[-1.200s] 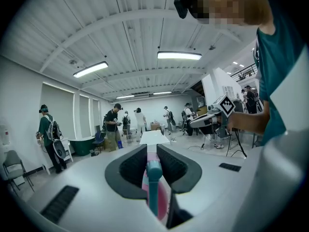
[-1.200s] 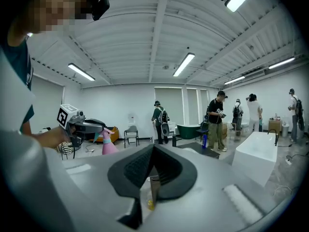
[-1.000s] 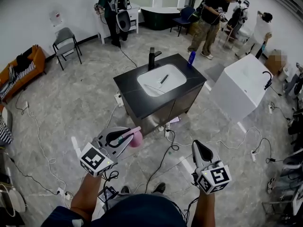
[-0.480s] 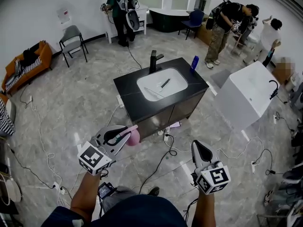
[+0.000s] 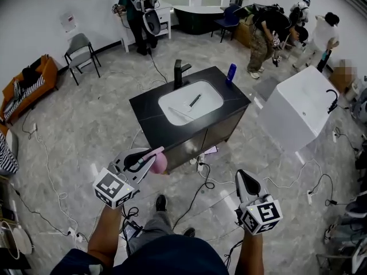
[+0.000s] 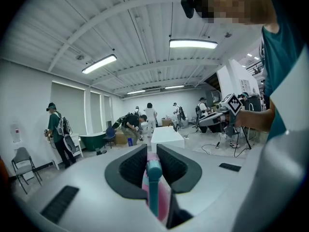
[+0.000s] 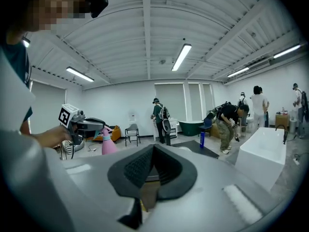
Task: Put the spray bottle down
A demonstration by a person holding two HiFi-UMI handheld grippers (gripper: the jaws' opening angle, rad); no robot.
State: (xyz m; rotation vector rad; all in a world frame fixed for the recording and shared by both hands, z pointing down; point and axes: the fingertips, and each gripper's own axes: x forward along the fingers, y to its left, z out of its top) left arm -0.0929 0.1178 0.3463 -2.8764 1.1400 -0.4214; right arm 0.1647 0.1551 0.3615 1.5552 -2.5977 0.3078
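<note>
My left gripper (image 5: 143,158) is shut on a pink spray bottle (image 5: 159,162) with a teal trigger, held in the air above the floor, short of the black sink cabinet (image 5: 148,119). In the left gripper view the spray bottle (image 6: 155,187) sits clamped between the two dark jaws. The right gripper (image 5: 245,182) hangs lower right with its jaws together and nothing in them. From the right gripper view, the left gripper (image 7: 89,125) and the pink bottle (image 7: 107,143) show at left.
A black tap (image 5: 179,72) and a blue bottle (image 5: 231,72) stand on the cabinet around a white basin (image 5: 211,96). Cables (image 5: 198,191) trail across the floor. A white unit (image 5: 295,110) stands to the right. Several people stand at the back.
The cabinet has shifted a little in the head view as the person stepped. Both grippers keep their hold and pose; the bottle stays clamped.
</note>
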